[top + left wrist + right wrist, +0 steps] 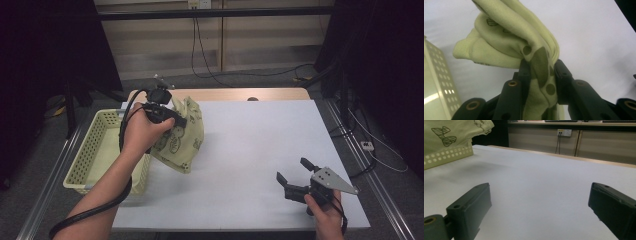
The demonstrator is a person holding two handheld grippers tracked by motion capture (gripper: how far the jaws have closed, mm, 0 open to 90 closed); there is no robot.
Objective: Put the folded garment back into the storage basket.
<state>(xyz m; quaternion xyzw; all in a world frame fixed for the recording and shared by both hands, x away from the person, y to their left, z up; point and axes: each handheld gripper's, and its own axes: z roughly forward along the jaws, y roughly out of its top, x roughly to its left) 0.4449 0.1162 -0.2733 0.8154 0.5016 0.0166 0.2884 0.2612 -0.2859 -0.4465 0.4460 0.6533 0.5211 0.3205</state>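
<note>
Cloth (184, 135) hangs soft and light just right of the basket (95, 150), left gripper (170, 119) jaws clamped on a bunched fold; right gripper (297, 176) jaws apart, near counter (260, 140) edge.

Two black tools: left tool (170, 114) thick-cabled, right tool (296, 176) with grey screw-dotted triangular plate.

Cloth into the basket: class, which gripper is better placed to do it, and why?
Left. The left gripper already pinches the cloth beside the basket; the right gripper sits open, far across the table.
</note>
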